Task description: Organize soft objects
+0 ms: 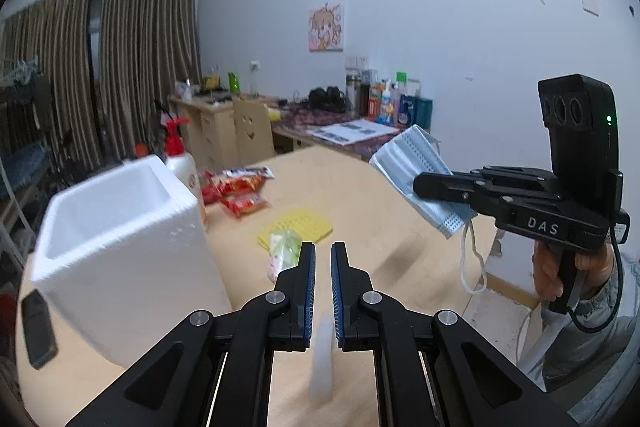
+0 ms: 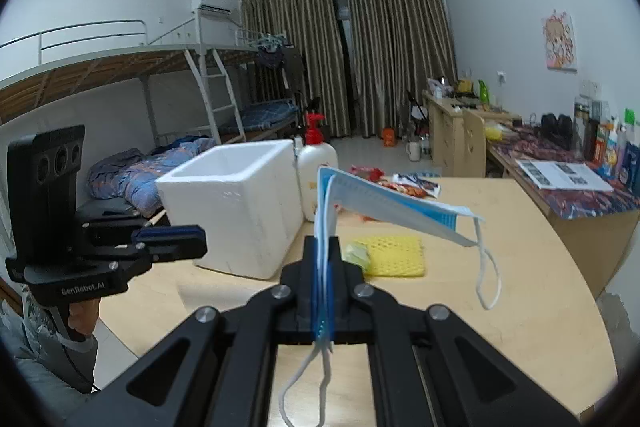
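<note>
1. Right claw (image 2: 323, 255): fingers pressed together on a blue surgical mask (image 2: 384, 203), gripping it by one short edge. The mask hangs in the air above the worktop (image 2: 520, 267); its far ear loop (image 2: 490, 267) dangles free, well clear of the surface.
2. Left claw (image 1: 323, 259): fingers parallel with a narrow gap between them, nothing gripped. It hovers over the near worktop edge.
3. White foam box (image 1: 120, 239): open-topped, standing at the left side of the worktop, with a white pump bottle (image 2: 316, 183) touching or just beside its far wall.
4. Yellow mesh cloth (image 2: 394, 255): lying flat mid-worktop, a small clear packet (image 2: 356, 253) at its near-left edge.
5. Red snack packets (image 1: 236, 191): at the far edge, beyond the cloth.
6. Open room: bare worktop extends right of the cloth to the curved edge.
</note>
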Demonstrator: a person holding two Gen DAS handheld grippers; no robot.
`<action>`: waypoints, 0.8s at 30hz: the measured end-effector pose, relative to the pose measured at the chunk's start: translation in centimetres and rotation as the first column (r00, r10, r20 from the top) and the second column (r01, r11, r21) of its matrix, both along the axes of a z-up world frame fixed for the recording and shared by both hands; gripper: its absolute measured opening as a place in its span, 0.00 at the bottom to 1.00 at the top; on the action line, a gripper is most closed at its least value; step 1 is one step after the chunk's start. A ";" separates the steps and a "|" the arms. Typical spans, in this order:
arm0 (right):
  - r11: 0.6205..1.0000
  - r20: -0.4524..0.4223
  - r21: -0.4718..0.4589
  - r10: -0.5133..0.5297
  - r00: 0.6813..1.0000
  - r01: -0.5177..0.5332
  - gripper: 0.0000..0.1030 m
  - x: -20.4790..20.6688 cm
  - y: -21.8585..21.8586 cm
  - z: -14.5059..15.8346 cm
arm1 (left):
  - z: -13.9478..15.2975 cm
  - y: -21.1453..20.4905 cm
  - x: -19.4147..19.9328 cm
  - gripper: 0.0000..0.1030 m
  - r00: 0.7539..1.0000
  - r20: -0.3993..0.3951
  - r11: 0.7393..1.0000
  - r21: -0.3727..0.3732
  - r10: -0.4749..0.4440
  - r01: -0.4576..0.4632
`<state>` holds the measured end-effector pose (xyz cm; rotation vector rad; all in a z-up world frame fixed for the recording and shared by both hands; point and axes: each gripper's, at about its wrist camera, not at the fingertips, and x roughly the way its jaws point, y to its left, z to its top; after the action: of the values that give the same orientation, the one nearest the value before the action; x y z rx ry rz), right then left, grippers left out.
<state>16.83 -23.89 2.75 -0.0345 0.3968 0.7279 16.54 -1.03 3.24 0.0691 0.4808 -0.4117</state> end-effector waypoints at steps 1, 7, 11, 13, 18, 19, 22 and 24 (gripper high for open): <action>1.000 0.007 0.003 0.005 1.000 -0.005 0.06 -0.2 0.1 0.2 | 0.4 0.1 -0.4 0.08 1.000 0.014 1.000 0.005 0.005 -0.005; 0.999 0.028 0.026 0.027 0.999 -0.028 0.06 -1.2 0.4 0.5 | 0.5 0.6 -1.9 0.08 1.000 0.013 1.000 0.016 0.015 -0.015; 0.999 0.014 0.031 0.016 1.000 -0.016 0.06 -0.8 0.1 -0.2 | -2.2 0.4 -2.0 0.08 0.999 -0.048 0.999 0.036 0.003 -0.001; 0.999 0.004 0.032 0.007 1.000 -0.007 0.06 -0.6 0.0 -0.3 | -3.3 0.7 -1.7 0.08 0.996 -0.085 1.000 0.027 0.005 -0.002; 1.000 0.000 0.017 0.020 1.000 -0.020 0.06 -0.5 0.4 -0.4 | -4.7 1.0 -1.5 0.48 0.992 -0.127 1.000 -0.015 -0.010 0.009; 1.000 -0.001 0.015 0.020 1.000 -0.020 0.06 -0.4 0.5 -0.4 | -5.0 0.9 -1.4 0.59 0.991 -0.131 1.000 -0.011 -0.005 0.004; 1.000 0.002 0.005 0.019 1.000 -0.019 0.06 -0.6 0.6 -0.4 | -5.7 0.6 -1.0 0.75 0.991 -0.134 1.000 0.002 0.011 -0.011; 1.000 -0.005 0.001 0.024 1.000 -0.024 0.06 -0.5 0.7 -0.6 | -5.9 0.8 -1.1 0.81 0.992 -0.129 0.999 -0.038 -0.007 0.002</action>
<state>16.31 -23.23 2.18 -0.0368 0.4010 0.7515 15.43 -0.21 -2.66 0.0066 0.6006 -0.4315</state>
